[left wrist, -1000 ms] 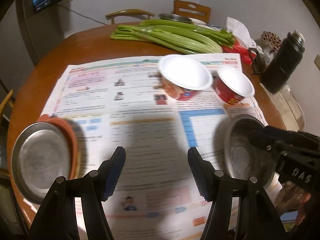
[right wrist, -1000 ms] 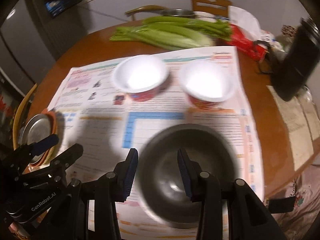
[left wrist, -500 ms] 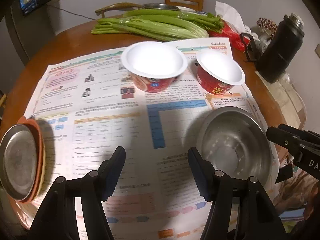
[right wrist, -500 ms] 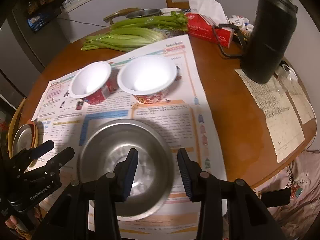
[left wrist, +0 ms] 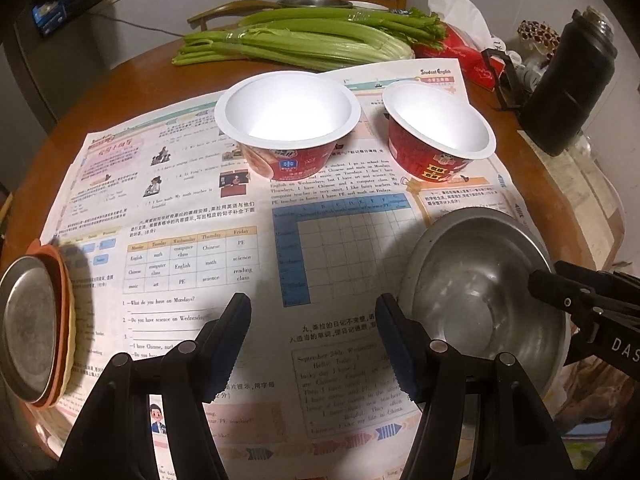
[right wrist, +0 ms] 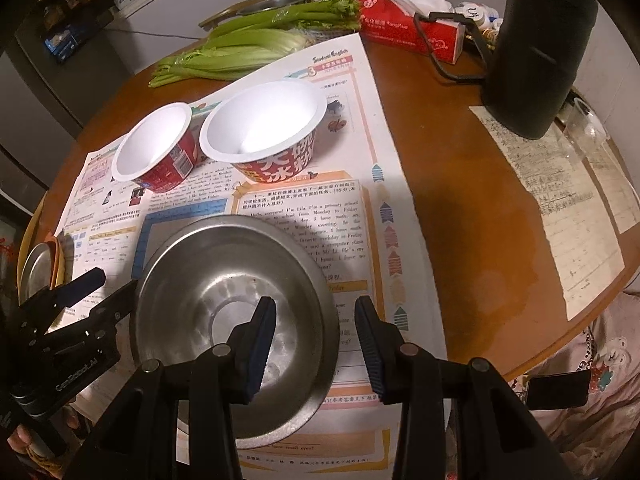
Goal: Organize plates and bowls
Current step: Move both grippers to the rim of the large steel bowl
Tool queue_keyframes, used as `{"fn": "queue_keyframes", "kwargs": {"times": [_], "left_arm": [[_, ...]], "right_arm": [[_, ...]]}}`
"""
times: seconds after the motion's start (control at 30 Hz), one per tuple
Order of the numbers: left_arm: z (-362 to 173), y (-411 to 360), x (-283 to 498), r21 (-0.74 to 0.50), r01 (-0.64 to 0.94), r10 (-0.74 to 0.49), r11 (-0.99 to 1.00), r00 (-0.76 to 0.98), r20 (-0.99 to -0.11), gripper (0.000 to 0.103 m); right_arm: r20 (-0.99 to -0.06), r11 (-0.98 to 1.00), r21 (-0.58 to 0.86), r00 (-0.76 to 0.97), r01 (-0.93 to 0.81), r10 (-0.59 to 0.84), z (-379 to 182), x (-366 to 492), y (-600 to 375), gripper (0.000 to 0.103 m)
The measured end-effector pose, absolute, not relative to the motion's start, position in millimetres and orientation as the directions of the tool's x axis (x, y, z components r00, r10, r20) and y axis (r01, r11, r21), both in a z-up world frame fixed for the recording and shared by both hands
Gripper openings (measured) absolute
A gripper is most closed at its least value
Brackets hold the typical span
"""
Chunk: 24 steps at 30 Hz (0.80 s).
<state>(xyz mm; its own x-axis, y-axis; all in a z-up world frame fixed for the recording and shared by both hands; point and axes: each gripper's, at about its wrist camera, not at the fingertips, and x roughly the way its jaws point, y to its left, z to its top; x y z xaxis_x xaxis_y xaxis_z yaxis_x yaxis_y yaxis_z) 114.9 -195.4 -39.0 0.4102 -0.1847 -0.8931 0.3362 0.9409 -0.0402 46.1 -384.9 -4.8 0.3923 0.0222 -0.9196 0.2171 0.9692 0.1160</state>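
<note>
The steel bowl [right wrist: 236, 320] sits on the newspaper [left wrist: 192, 208] at the near right of the table [right wrist: 460, 208], right under your right gripper [right wrist: 316, 344]. That gripper's jaws stand part open: the left finger hangs over the inside of the bowl and the right finger just outside its right rim, so the rim lies between them. You have hold of nothing there; the pads do not press on the metal.

Your left gripper [left wrist: 314, 346] hangs over bare newspaper just left of the bowl, jaws wide and empty. Its right finger is close beside the bowl's left rim, but I cannot tell whether it touches it.

Farther out, two paper bowls [left wrist: 288, 124] stand upright side by side on the far half of the newspaper, white inside, red outside, close together but apart from the steel bowl. The left one looks wider than the right one [left wrist: 438, 136].

At the near left edge of the table a steel plate [left wrist: 28, 328] lies on top of an orange plate [left wrist: 64, 280], with a paler plate under those.

Beyond the newspaper a bundle of celery [left wrist: 304, 40] lies across the far side. To its right are a red tissue box [right wrist: 412, 28] and a black flask [right wrist: 536, 48]. A sheet of handwritten paper [right wrist: 560, 208] lies on the right of the table.
</note>
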Motion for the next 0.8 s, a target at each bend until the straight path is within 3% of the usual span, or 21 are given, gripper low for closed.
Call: {"fn": "queue_keyframes", "kwargs": {"times": [0.27, 0.37, 0.5, 0.8], "left_arm": [[-39, -200, 115, -0.035, 0.343, -0.186, 0.939, 0.418, -0.889, 0.066], [-38, -201, 115, -0.044, 0.35, -0.197, 0.936, 0.414, -0.889, 0.061], [-38, -207, 112, -0.045, 0.38, -0.209, 0.924, 0.403, -0.891, 0.044], [-38, -206, 121, -0.123, 0.375, -0.256, 0.919, 0.327, -0.91, 0.039]], "right_arm": [[-0.922, 0.967, 0.145, 0.384, 0.207, 0.056, -12, 48, -384, 0.041], [-0.922, 0.967, 0.147, 0.382, 0.208, 0.058, -14, 48, -383, 0.041], [-0.917, 0.965, 0.161, 0.392, 0.206, 0.07, -13, 48, -385, 0.041], [-0.922, 0.965, 0.16, 0.382, 0.209, 0.07, -17, 48, -386, 0.039]]}}
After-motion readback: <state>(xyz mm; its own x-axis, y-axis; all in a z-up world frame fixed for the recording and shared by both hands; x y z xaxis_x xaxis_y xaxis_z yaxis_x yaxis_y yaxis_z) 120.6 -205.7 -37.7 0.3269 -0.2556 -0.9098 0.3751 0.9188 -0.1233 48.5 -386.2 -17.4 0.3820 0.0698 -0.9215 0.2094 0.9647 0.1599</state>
